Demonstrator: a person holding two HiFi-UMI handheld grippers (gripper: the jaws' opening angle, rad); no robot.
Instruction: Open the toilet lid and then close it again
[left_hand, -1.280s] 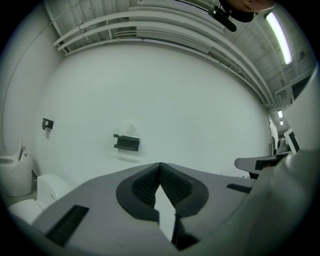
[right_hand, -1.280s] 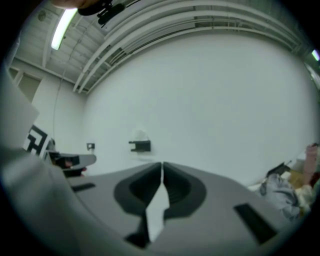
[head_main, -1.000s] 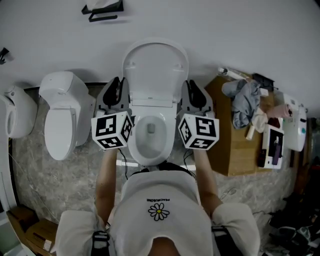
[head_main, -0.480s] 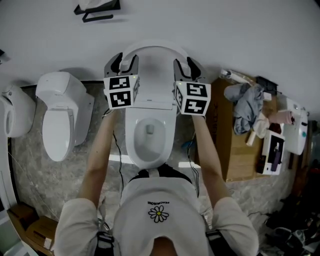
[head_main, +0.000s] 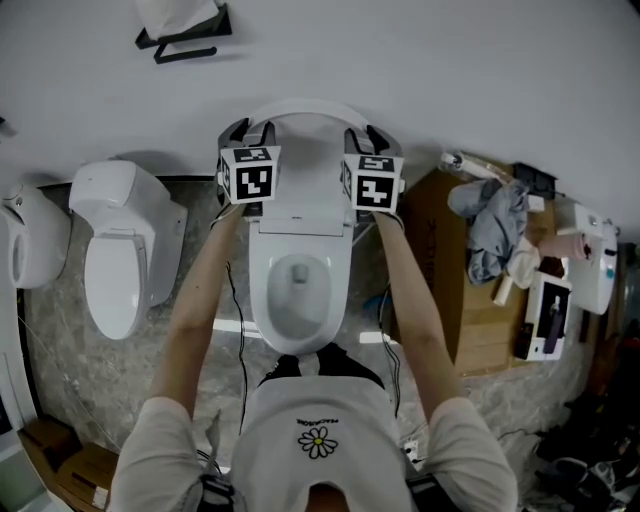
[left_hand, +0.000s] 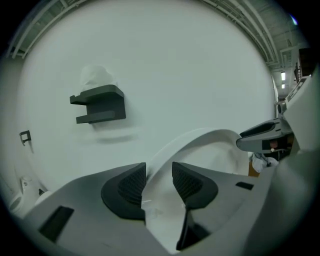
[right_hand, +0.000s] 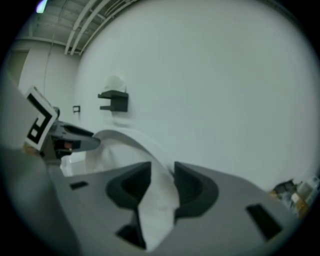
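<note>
The white toilet lid (head_main: 305, 160) stands raised against the wall above the open bowl (head_main: 298, 290). My left gripper (head_main: 248, 130) is at the lid's upper left edge and my right gripper (head_main: 366, 132) at its upper right edge. In the left gripper view the lid's rim (left_hand: 210, 145) runs between the jaws (left_hand: 159, 182), which have just been closing and press on it. In the right gripper view the jaws (right_hand: 162, 182) have just opened wider, and the white lid (right_hand: 125, 142) fills the gap between the pads.
A second white toilet (head_main: 118, 250) stands to the left, with another fixture (head_main: 25, 245) beyond it. A wooden cabinet (head_main: 470, 320) with cloths (head_main: 490, 220) and small items is on the right. A black wall shelf (head_main: 180, 35) hangs above. Cables run on the floor beside the bowl.
Both grippers have moved from beside the bowl forward to the raised lid's top edge. Their jaws now straddle its rim, one on each side.
</note>
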